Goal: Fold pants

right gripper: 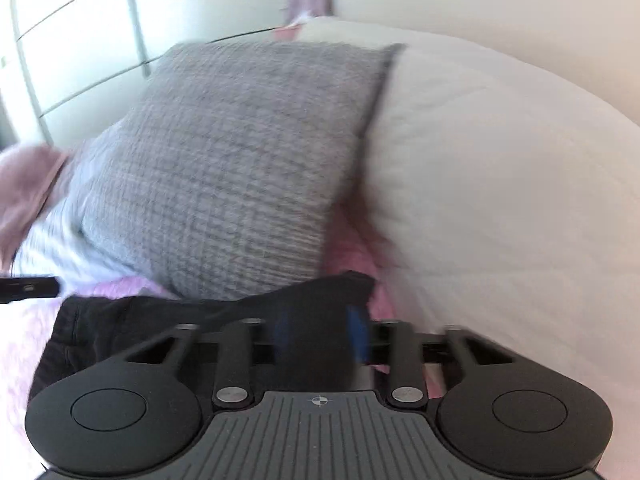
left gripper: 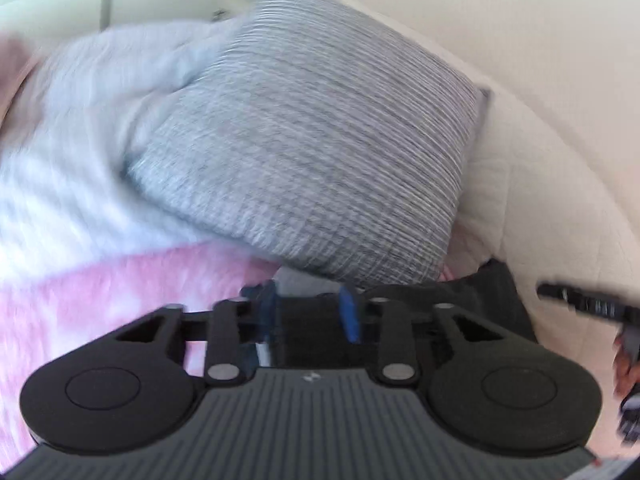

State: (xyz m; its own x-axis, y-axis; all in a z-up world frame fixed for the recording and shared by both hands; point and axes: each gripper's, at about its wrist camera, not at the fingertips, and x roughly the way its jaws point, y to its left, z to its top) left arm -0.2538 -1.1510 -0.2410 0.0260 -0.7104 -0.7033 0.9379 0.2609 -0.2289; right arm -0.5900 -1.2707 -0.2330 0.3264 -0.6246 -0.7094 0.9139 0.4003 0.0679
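Pants (right gripper: 208, 312), black, stretched between both tools over pink fleece blanket (left gripper: 100, 300). Right gripper (right gripper: 320, 334) pinches a dark fold between its blue pads; left gripper (left gripper: 310, 312) likewise appears clamped on dark cloth. Probably lifting one edge evenly to carry it over. Ahead of both: grey knit cushion (left gripper: 304, 152), cream pillow (right gripper: 500, 200); white drawers (right gripper: 80, 40) beyond.

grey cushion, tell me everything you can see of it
The grey cushion is square, in a coarse woven fabric with fine ribbed lines, mid grey flecked lighter. It stands tilted on one edge on the pink fuzzy blanket, leaning back between a pale bluish-grey cover on one side and a cream pillow on the other. The black pants lie just in front of its lower edge. Motion blur softens detail.
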